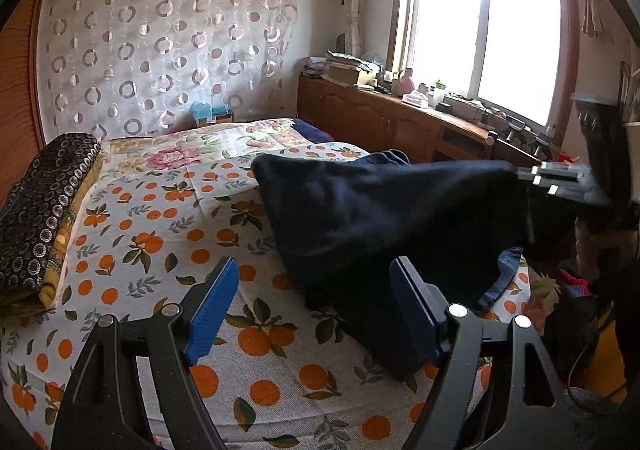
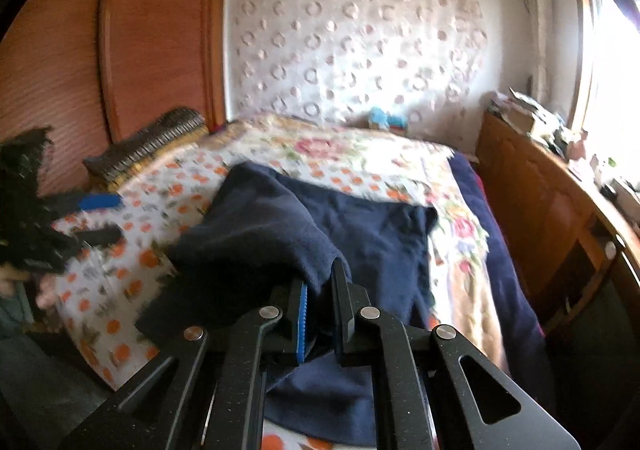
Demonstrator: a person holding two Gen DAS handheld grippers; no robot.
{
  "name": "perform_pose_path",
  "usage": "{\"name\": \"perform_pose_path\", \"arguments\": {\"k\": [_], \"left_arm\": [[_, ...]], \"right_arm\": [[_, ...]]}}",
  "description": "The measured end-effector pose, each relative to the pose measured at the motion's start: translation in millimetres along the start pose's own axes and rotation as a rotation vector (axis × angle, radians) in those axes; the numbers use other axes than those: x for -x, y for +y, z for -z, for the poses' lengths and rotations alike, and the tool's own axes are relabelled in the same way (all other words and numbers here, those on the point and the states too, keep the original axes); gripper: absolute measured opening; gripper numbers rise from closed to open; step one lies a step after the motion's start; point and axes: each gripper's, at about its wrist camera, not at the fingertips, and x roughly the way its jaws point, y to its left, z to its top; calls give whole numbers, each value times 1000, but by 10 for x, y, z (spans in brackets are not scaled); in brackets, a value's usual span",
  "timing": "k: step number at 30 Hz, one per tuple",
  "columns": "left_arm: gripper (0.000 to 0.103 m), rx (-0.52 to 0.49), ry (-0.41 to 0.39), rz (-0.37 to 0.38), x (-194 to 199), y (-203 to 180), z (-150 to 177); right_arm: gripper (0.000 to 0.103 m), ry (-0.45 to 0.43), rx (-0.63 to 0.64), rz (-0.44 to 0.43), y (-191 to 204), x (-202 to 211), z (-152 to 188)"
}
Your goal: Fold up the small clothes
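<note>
1. Left wrist view: our left gripper (image 1: pixel 314 306) hovers over the bed (image 1: pixel 168 234) with its jaws wide apart and nothing between them. The navy garment (image 1: pixel 384 217) lies just ahead and to the right, its near hem almost at our right-hand jaw. One corner is pulled up and out to the right, where the right gripper (image 1: pixel 536 175) pinches it, so the cloth stretches along a line from the bed up to that corner.
2. Also here: a folded dark patterned blanket (image 1: pixel 44 209) sits at the left edge of the bed, well clear; nothing blocks our reach to the lower hem.
3. Right wrist view: the right gripper (image 2: pixel 320 314) has its jaws clamped on a fold of the navy garment (image 2: pixel 360 234), which drapes back onto the bed (image 2: pixel 132 250). The left gripper (image 2: pixel 96 217) shows at far left, blurred.
</note>
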Motion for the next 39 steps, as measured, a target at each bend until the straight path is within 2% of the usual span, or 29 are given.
{"name": "perform_pose_path", "arguments": {"k": [5,8,9,10,12,14,18,25,32,39], "left_arm": [[79,7,-3,-11,4,29,-3],[79,13,0,-14,-7,44,-4],[79,13,0,-15,-8,47,-2],[79,13,-1,-15,-6,50,-2],[79,15,-3,-17,-1,58,-3],[79,17,-6,-19,6,71,0],[79,25,-16,-32,45,126,2],[79,43,-33,-64,139,274,1],[79,67,-50,-96,212,437,5],[79,93,-51,-115,220,559,43]], "right_arm": [[10,137,-1,53,-76,-324,282],[22,166,-17,69,-76,-391,347],[31,160,-24,72,-82,-390,332],[46,150,-30,69,-79,-362,308],[62,117,-30,66,-41,-288,256],[65,87,-18,67,-17,-237,191],[69,47,14,32,138,-179,107],[69,52,127,-87,656,-483,-77],[69,100,209,-219,1128,-960,-247],[69,186,266,-325,1298,-1473,-350]]}}
